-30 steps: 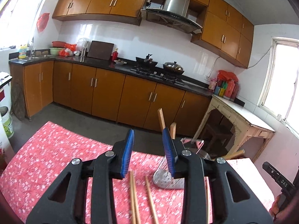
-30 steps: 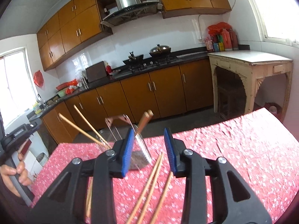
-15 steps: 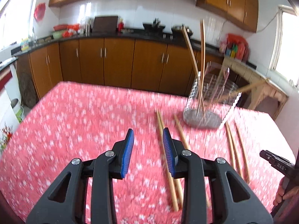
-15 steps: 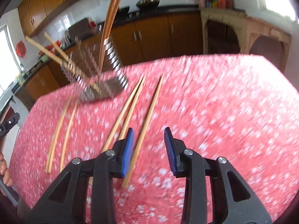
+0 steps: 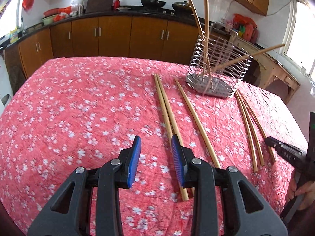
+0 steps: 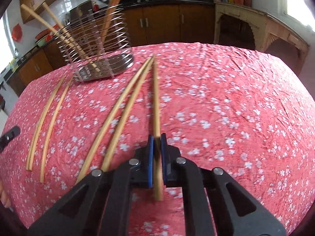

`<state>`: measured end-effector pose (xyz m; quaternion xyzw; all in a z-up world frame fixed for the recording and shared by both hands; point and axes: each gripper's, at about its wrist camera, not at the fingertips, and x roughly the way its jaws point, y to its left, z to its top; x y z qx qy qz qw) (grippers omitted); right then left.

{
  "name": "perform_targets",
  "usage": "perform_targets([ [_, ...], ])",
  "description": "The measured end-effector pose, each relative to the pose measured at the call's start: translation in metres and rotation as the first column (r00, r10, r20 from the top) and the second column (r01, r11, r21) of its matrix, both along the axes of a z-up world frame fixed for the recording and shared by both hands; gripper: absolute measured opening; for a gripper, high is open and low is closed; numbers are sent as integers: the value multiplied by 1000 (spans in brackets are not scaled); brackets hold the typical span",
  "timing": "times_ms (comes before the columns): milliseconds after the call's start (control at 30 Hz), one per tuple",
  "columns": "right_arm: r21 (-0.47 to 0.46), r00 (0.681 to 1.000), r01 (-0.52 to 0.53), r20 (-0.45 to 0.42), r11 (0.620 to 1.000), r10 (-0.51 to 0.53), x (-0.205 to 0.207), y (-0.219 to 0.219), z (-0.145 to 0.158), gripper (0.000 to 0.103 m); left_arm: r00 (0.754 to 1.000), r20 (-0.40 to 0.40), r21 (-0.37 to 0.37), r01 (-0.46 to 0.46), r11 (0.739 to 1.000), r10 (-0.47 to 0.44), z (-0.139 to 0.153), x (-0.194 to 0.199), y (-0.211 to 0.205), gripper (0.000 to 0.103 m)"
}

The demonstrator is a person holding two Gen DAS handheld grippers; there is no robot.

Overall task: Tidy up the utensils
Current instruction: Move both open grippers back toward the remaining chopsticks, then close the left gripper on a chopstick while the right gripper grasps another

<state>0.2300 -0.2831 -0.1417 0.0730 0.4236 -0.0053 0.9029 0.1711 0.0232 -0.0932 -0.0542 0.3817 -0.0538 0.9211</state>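
Observation:
Several bamboo chopsticks lie on the red flowered tablecloth. A wire utensil basket stands at the far side with three chopsticks leaning in it; it also shows in the right wrist view. My right gripper is shut on a single chopstick that lies along the cloth. A pair of chopsticks lies just left of it, and two more chopsticks lie further left. My left gripper is open and empty, low over the cloth, its right finger beside a pair of chopsticks.
Wooden kitchen cabinets and a black countertop run behind the table. A pale side table stands at the right. The other hand-held gripper's black body shows at the right edge of the left wrist view.
Both grippers have tilted down and dropped toward the tablecloth. My right gripper has shut on a single chopstick. My left gripper stays open.

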Motion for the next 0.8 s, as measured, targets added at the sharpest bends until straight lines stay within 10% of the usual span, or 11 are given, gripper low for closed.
perform_targets([
  [800,4,998,68,-8,998,-68,13,-24,-1,8,994,-109,120,15,993,-2,-24,29,-26,7],
])
